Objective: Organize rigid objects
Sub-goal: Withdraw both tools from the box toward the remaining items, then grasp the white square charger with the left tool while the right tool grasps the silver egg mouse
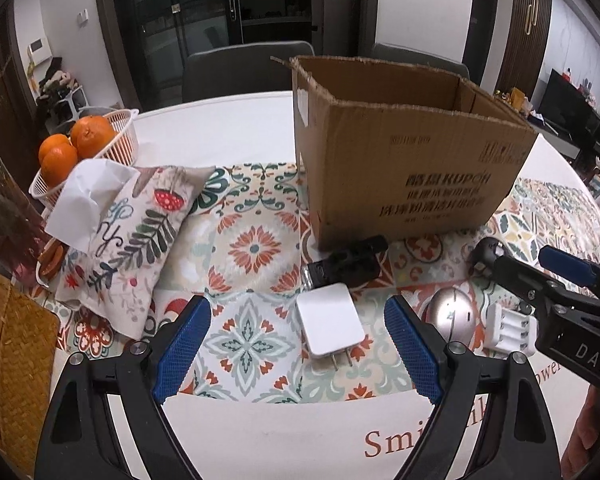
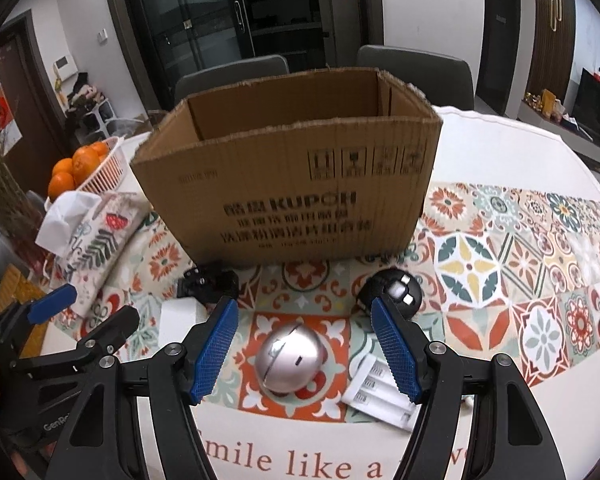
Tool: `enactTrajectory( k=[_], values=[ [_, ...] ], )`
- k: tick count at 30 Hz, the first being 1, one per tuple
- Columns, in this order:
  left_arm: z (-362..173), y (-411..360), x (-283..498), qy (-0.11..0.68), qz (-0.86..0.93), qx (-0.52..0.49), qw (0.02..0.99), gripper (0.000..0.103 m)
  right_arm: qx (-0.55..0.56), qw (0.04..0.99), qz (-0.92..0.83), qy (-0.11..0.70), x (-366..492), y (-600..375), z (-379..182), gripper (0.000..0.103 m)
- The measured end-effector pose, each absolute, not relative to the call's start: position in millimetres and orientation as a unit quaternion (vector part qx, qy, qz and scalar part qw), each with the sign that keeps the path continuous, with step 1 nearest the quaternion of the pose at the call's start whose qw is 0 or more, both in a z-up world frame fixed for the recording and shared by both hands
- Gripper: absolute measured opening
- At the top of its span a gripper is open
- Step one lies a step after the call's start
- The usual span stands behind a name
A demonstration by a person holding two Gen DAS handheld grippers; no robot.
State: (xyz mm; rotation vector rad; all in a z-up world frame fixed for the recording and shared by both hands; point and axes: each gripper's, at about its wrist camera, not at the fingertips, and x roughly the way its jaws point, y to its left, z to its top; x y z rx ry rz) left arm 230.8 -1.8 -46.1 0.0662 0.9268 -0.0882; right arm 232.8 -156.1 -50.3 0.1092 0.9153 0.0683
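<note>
My left gripper [image 1: 298, 348] hangs open just above the patterned cloth, and a white plug charger [image 1: 330, 326] lies flat between its blue pads, touching neither. Behind the charger lies a black device [image 1: 344, 262]. My right gripper [image 2: 305, 348] is open around a silver ball-shaped gadget [image 2: 290, 360], with a gap on each side. A white battery case [image 2: 380, 392] lies under its right finger and a black ball-shaped gadget [image 2: 396, 292] sits just beyond. The open cardboard box [image 2: 292, 184] stands upright behind all of them. Each gripper shows at the edge of the other's view.
Left of the box are a floral tissue pouch [image 1: 140, 232] and a white basket of oranges [image 1: 80, 148]. A woven mat [image 1: 12, 360] lies at the table's left edge. Grey chairs [image 2: 228, 76] stand behind the table. The white cloth border with lettering [image 2: 300, 456] runs along the near edge.
</note>
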Motion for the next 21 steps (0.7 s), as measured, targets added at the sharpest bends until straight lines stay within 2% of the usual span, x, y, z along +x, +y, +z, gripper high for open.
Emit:
enactTrajectory(
  k=[21],
  values=[
    [-81,-2,238,0.475,-0.038,0.041,0.878,0.089,0.013,0.858,0.049,0.511,219,-139,-106,0.070]
  ],
)
